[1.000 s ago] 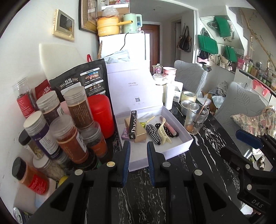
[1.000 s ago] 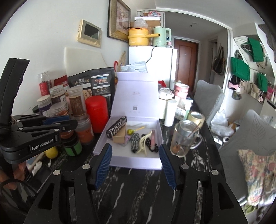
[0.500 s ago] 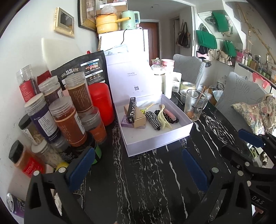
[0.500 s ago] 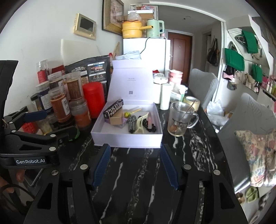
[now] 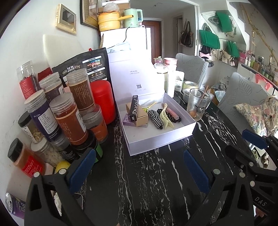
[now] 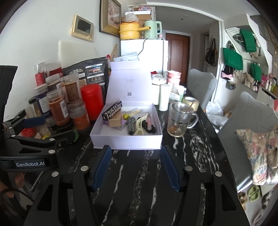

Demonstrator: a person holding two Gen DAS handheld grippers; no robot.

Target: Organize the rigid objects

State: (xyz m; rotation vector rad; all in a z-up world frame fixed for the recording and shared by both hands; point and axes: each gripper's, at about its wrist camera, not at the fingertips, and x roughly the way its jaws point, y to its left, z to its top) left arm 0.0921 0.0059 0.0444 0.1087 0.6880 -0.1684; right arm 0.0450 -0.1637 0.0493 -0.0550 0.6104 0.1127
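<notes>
Stacked clear plastic spice jars (image 5: 69, 121) crowd the wall side | red canister (image 5: 102, 99) beside them | white lidded box (image 5: 156, 139) on black marble table (image 5: 147, 182) holds black carton (image 5: 134, 107), checked clip (image 5: 155, 119), cream claw clip (image 5: 166, 116) | glass mug (image 6: 179, 120) with stick | left gripper (image 5: 139, 166) spread wide, empty | right gripper (image 6: 135, 166) apart, empty; only its view shows mug handle.

White walls enclose the room under even daylight. Ahead stands a white refrigerator (image 6: 152, 57), with a brown door (image 6: 177, 52) beyond it. A framed picture (image 6: 110, 16) and a small wall panel (image 6: 82, 27) hang ahead to the left. Two grey chairs (image 6: 203, 88) stand ahead to the right of the black marble table (image 6: 139, 182). Green bags (image 5: 207, 37) hang on the right wall.
</notes>
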